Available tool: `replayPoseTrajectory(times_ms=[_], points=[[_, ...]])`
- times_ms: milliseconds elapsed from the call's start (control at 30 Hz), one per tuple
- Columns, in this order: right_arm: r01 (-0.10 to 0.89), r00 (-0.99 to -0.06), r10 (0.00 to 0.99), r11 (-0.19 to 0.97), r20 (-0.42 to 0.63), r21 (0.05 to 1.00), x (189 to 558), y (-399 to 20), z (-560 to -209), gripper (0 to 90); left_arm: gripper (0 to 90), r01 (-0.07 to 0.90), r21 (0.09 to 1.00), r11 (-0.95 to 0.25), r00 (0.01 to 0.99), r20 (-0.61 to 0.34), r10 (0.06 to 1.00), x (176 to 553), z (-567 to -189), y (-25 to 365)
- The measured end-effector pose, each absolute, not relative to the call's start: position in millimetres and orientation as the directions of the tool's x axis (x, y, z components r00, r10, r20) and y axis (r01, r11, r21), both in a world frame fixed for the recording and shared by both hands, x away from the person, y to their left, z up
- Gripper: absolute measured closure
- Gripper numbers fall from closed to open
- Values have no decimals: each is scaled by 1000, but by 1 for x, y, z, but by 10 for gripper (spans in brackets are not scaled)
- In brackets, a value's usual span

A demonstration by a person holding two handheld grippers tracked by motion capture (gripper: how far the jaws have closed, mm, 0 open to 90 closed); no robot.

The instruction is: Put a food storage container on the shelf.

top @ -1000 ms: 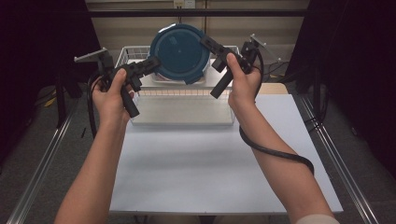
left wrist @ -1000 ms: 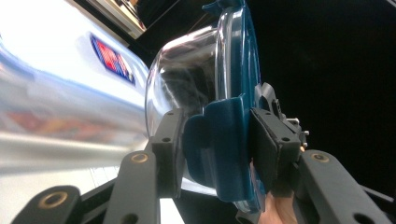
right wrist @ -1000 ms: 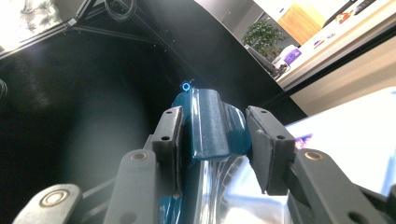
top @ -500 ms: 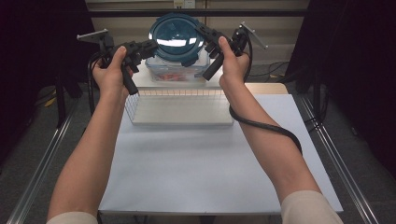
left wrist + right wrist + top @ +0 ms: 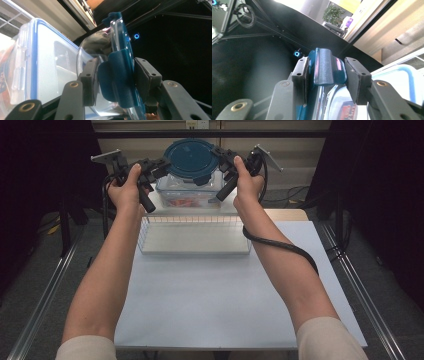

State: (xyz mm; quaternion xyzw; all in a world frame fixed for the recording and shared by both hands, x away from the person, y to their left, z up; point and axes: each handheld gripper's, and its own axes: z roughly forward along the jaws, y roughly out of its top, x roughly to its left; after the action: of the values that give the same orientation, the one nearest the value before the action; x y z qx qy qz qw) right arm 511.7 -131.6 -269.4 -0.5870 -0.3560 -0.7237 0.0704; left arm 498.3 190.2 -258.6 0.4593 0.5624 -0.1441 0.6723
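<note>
**Above the far edge of the table: round lidded bowl held between both grippers**

At the far end of the table (image 5: 210, 310), you hold a round glass bowl with a dark blue lid (image 5: 191, 157) in the air, one gripper on each side; it sits directly over a clear rectangular container with a blue-rimmed lid (image 5: 189, 190), and whether the two touch cannot be told from the high view.

Your left gripper (image 5: 159, 167) is closed on the blue latch tab (image 5: 117, 77) at the bowl's left side; in the left gripper view both jaws press that tab and the glass rim between them, with the rectangular container just behind.

Your right gripper (image 5: 224, 164) is closed on the opposite latch tab (image 5: 325, 67); in the right gripper view the tab fills the gap between the jaws, and the glass wall shows below it.

Your left hand (image 5: 125, 190) and right hand (image 5: 247, 185) are raised level with each other; a black cable (image 5: 280, 245) hangs under your right forearm.

A white wire basket (image 5: 195, 236) rests on the table nearer you, below the bowl and apart from it.
</note>
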Motion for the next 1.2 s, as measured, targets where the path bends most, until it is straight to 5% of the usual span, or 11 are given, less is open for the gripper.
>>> replayPoseTrajectory(times_ms=[233,533,1200], points=[[531,-279,305,-741,910,411,517,-133,-277,498,521,676,485,555,341,-874,347,502,-261,185],[513,-336,373,-697,865,501,500,-137,-277,335,329,603,592,535,401,-805,438,479,-255,184],[517,-400,355,-673,845,528,439,-148,-295,332,252,584,641,498,455,-766,453,425,-273,171]])
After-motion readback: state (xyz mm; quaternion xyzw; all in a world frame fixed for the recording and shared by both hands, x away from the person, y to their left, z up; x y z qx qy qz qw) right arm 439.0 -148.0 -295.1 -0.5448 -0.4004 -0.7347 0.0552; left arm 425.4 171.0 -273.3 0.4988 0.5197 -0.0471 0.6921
